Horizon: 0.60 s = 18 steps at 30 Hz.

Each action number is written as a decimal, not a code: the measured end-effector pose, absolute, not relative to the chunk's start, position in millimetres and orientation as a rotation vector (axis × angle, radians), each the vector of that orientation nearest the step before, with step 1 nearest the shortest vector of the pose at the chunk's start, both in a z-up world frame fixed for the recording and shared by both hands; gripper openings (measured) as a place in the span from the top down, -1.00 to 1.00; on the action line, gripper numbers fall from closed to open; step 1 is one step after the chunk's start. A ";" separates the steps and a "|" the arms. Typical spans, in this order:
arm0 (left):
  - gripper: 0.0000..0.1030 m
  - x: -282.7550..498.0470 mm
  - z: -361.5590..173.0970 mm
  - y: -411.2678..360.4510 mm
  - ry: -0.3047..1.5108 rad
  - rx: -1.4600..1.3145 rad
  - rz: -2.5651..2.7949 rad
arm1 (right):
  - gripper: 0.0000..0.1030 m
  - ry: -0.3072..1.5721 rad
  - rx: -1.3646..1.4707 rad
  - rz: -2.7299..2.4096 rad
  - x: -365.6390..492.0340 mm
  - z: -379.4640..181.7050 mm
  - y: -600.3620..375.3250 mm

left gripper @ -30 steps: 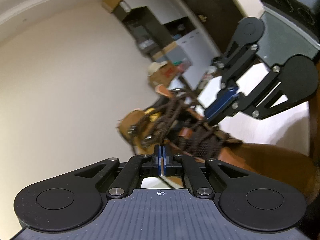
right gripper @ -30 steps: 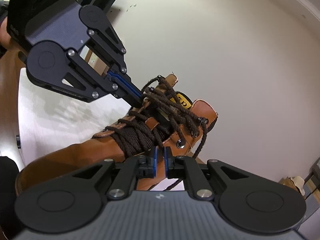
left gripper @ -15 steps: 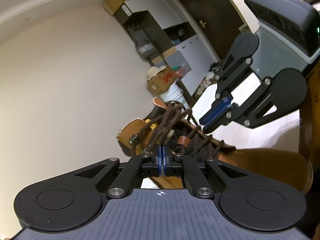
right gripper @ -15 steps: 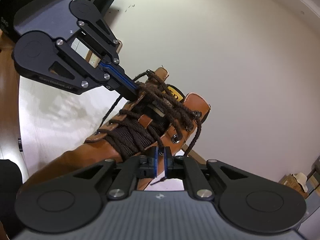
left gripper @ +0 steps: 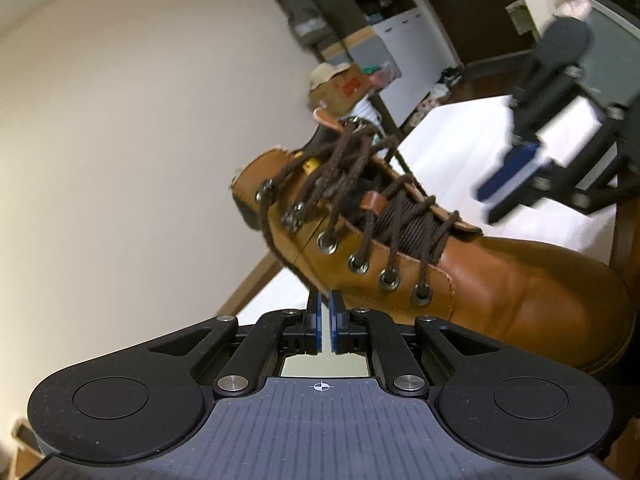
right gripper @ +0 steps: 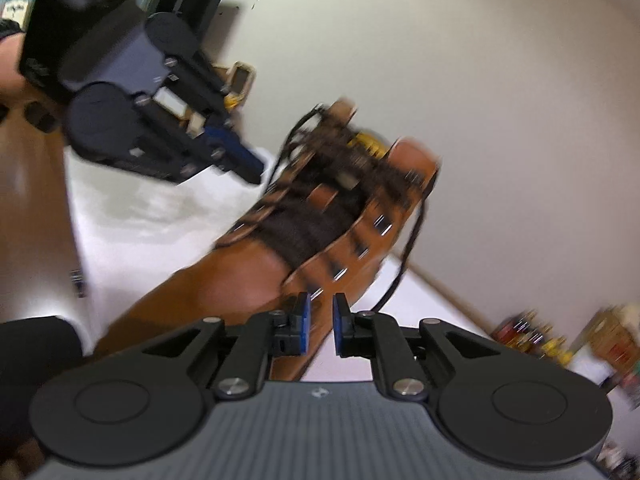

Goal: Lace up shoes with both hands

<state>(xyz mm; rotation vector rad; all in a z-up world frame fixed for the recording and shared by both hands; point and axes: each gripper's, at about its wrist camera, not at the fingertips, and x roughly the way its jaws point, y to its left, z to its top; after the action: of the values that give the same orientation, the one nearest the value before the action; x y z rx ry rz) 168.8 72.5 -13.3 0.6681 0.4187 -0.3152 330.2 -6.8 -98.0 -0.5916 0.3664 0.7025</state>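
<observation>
A tan leather boot (left gripper: 500, 280) with dark brown laces (left gripper: 360, 168) lies on a white tabletop (left gripper: 460, 132), toe toward the right. Low beside its eyelet row, my left gripper (left gripper: 326, 312) has its jaws opening, a narrow gap between them and nothing in it. The right gripper (left gripper: 504, 184) hovers blurred off the far side of the boot. In the right wrist view the boot (right gripper: 224, 280) is blurred. My right gripper (right gripper: 320, 320) has its jaws opening with no lace between the pads. A loose lace end (right gripper: 404, 264) hangs beside it. The left gripper (right gripper: 252, 168) is at the upper left.
A cream wall stands behind the boot. In the left wrist view a cardboard box (left gripper: 340, 88), white cabinets (left gripper: 404, 40) and a dark door (left gripper: 472, 0) lie beyond the table. The table's brown wooden edge (right gripper: 32, 200) runs along the left, and bottles (right gripper: 528, 332) stand far right.
Both grippers held lace ends and have let them go, their jaws parting. Both have drawn back from the lace crossing, and the lace ends now hang loose.
</observation>
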 end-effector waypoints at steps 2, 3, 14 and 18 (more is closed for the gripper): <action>0.88 172.0 -14.7 75.7 0.436 0.653 -0.305 | 0.77 0.429 -0.552 0.728 326.5 -103.6 -14.6; 0.88 172.8 -15.1 77.7 0.439 0.649 -0.303 | 0.77 0.469 -0.522 0.745 323.8 -105.9 -20.6; 0.88 182.1 -15.7 87.9 0.461 0.599 -0.267 | 0.81 0.649 -0.321 0.860 299.7 -114.1 -49.8; 0.88 179.4 -17.4 89.9 0.452 0.587 -0.258 | 0.82 0.653 -0.270 0.850 298.9 -114.1 -48.4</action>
<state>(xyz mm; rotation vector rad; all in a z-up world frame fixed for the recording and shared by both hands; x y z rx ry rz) 179.4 89.9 -17.4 0.5869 0.4525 -0.2579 298.9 -48.5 -114.1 -0.2697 0.6531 0.8498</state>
